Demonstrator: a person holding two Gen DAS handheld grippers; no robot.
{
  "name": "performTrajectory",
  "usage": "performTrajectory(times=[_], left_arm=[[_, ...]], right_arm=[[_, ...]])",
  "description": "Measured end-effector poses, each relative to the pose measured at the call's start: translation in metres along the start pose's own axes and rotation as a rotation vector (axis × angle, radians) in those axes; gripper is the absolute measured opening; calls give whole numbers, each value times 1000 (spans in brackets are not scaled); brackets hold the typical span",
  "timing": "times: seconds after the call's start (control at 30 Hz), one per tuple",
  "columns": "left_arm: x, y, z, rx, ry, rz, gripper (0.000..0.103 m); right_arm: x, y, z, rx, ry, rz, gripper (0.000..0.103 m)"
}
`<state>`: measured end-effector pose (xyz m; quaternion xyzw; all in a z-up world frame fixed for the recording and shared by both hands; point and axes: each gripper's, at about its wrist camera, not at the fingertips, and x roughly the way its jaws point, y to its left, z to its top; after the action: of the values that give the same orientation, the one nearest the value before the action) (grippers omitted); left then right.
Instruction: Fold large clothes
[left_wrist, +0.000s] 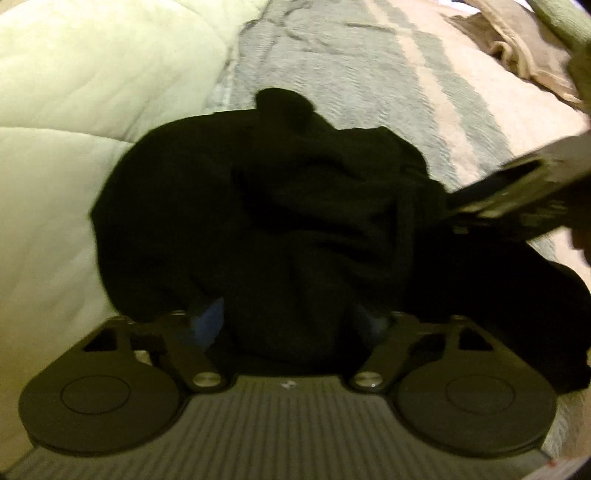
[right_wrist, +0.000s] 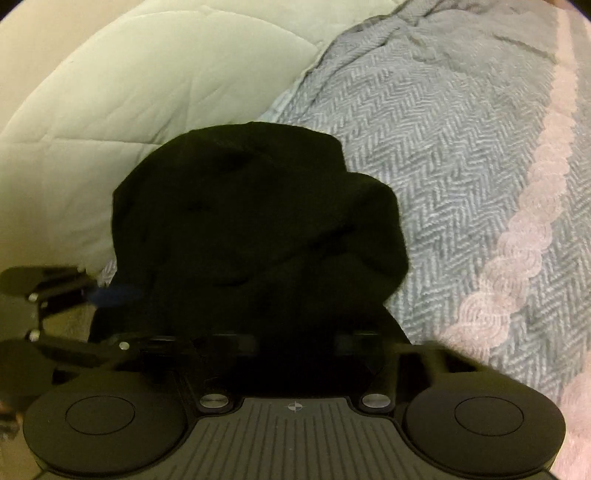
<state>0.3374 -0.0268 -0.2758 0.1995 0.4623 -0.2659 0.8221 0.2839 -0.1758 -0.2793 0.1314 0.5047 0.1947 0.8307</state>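
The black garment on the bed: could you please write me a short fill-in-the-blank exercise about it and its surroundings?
1. The bunched garment is ____ in colour.
2. It lies on a grey herringbone blanket with a ____ scalloped stripe.
3. To the left lies a pale quilted ____.
4. In the left wrist view, the right gripper reaches in from the ____ side.

Missing words: black; pink; comforter; right

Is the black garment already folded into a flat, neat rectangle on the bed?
No. In the left wrist view the black garment is a rumpled, bunched heap on the grey herringbone blanket, with uneven folds and lumps.
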Motion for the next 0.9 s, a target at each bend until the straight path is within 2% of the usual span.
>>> performTrajectory(times=[0.03,0.1,0.13,0.23,0.37,0.5,0.6,0.77,0.9], left_arm=[[-1,-3,0,10,3,-13,39],[-9,-10,2,32,2,-11,23],[-14,-14,5,39,-2,-2,12],[-36,-18,14,34,-31,1,2],[-85,-40,34,60,-109,-19,1],[-136,-96,55,106,-188,-89,0],[-175,-169,62,180,-243,-169,0],[-227,-305,60,233,-292,-339,0],[-253,-414,51,251,-293,-428,0]], right_arm=[[-8,0,1,21,-10,12,10],[-27,5,3,23,-27,19,8],[-43,8,4,13,-49,19,8],[-98,12,4,7,-127,12,8],[-183,0,-11,62,-230,-23,7],[-285,-28,-57,149,-338,-98,7],[-372,-57,-104,223,-425,-188,7],[-532,-124,-200,325,-547,-357,7],[-635,-170,-271,364,-579,-523,7]])
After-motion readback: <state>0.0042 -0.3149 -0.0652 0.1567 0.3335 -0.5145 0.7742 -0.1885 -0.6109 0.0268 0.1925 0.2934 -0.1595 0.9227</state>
